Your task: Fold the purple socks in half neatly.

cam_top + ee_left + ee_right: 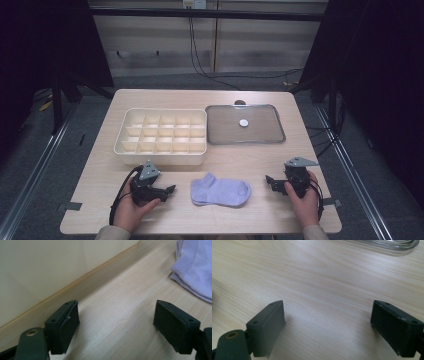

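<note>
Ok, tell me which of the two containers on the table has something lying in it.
The shallow clear tray, right of the cream divided organiser box: a small white disc lies in it, while the box's compartments look empty.

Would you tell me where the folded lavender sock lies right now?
In the high view the folded lavender sock lies on the table's near edge, between the left gripper and right gripper, untouched.

Small white disc on tray, perhaps a lid.

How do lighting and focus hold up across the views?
High view: table evenly lit, dark surrounds, slightly soft. Left gripper view: box wall blurred, sock sharp. Right gripper view: glare on the wood, tray rim soft.
</note>
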`<act>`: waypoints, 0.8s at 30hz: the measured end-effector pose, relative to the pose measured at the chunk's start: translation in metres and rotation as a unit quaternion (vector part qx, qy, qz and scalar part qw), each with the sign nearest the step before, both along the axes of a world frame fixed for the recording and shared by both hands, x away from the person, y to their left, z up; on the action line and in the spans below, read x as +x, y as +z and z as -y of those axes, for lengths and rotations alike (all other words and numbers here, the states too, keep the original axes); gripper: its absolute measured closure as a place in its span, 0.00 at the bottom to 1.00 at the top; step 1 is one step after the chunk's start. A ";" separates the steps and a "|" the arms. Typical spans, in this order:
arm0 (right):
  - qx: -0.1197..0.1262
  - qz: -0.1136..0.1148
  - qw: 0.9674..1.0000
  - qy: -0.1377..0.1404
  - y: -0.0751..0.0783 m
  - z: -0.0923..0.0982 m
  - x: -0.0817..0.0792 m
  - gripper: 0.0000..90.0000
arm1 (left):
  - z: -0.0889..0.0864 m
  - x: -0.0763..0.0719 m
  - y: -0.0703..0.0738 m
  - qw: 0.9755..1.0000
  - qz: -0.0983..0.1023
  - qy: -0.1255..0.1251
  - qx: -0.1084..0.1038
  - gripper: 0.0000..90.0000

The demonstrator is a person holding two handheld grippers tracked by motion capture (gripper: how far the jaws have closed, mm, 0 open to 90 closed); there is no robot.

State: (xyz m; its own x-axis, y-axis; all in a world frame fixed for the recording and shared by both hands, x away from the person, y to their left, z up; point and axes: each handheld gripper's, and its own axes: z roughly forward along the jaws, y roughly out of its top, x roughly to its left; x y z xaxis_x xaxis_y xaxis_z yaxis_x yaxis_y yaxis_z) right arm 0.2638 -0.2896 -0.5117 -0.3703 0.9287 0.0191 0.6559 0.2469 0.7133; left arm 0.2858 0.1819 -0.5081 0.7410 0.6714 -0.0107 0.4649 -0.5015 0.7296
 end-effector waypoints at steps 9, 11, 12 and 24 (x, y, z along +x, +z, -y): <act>0.000 0.001 1.000 0.009 0.000 -0.002 -0.004 0.13 | 0.000 0.000 0.000 1.000 -0.002 -0.001 0.000 0.22; 0.001 -0.001 1.000 0.009 0.000 -0.002 -0.005 0.13 | 0.000 0.000 0.000 1.000 -0.002 -0.002 0.001 0.22; 0.001 -0.001 1.000 0.009 0.000 -0.002 -0.005 0.13 | 0.000 0.000 0.000 1.000 -0.002 -0.002 0.000 0.22; 0.000 -0.005 0.999 0.036 0.002 -0.006 0.000 0.18 | -0.001 -0.005 0.000 1.000 -0.004 -0.006 0.003 0.21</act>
State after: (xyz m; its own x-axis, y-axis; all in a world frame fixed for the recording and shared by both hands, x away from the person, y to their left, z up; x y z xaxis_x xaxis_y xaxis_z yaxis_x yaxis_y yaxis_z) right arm 0.2642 -0.2833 -0.5096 -0.4357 0.8998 0.0238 0.6437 0.2930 0.7070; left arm 0.2810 0.1828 -0.5076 0.7492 0.6623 -0.0124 0.4639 -0.5113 0.7235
